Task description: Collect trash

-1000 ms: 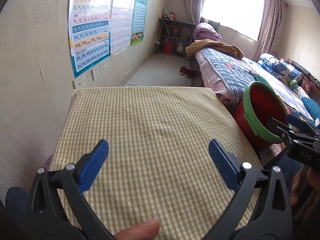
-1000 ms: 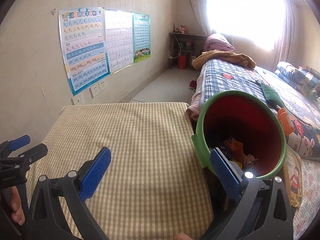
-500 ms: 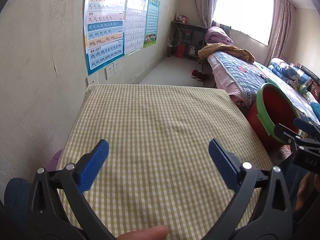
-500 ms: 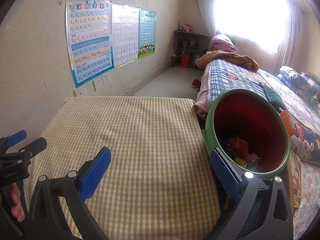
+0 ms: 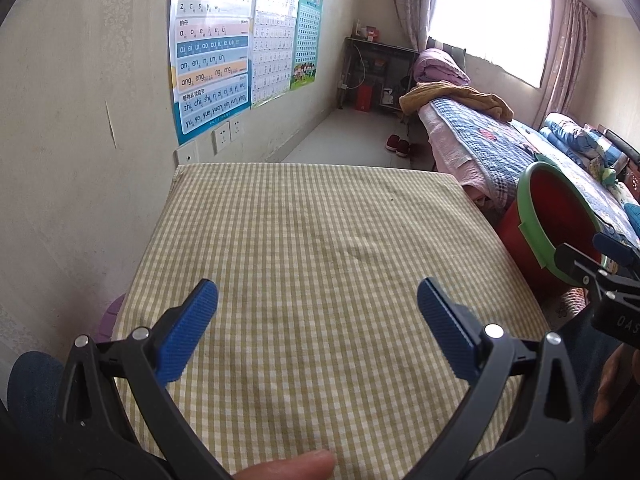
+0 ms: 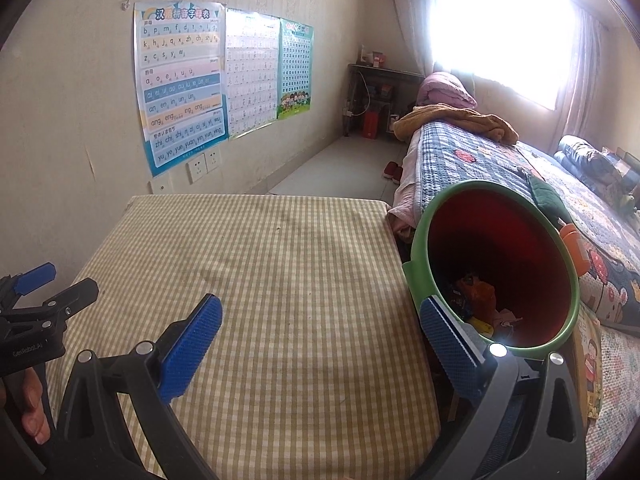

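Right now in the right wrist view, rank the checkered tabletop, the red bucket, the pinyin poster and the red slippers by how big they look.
1. Checkered tabletop
2. Red bucket
3. Pinyin poster, though it hangs farther from the camera
4. Red slippers, far off on the floor

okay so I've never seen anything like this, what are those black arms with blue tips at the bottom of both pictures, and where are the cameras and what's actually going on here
No machine here: a person holds one clamp-like tool in each hand, and each tool carries a wide-angle camera looking forward along its two blue-padded fingers. One picture comes from the left hand-held gripper, the other from the right hand-held gripper. Both are open and hold nothing. Below them is a table with a checked cloth, with nothing lying on the part that shows. Beside the table, on its right, stands a red bin with a green rim, with wrappers and scraps at its bottom. Behind it is a bed.
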Demonstrator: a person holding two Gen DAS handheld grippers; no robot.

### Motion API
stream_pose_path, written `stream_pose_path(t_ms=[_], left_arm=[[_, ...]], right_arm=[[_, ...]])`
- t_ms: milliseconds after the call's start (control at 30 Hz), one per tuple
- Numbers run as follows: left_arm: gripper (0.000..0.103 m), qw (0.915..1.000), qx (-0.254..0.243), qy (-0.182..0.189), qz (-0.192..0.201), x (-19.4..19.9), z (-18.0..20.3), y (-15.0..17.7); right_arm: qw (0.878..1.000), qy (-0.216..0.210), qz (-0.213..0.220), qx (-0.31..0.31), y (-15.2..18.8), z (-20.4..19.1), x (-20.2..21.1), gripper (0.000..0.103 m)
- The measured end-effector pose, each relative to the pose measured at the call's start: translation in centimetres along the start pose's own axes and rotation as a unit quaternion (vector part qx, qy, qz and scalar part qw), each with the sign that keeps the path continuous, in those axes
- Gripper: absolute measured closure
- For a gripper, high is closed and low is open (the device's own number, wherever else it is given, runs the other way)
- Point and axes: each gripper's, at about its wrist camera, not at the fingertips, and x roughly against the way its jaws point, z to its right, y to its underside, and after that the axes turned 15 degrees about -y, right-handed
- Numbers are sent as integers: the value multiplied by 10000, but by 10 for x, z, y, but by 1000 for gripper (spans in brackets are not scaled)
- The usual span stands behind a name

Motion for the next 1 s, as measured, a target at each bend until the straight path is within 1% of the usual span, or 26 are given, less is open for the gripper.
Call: stream_pose_path(t_ms=[1000], left_arm=[[5, 10000, -17, -9, -25, 0, 0, 0]], right_arm=[[10000, 9, -44, 13, 2, -1, -3, 7]])
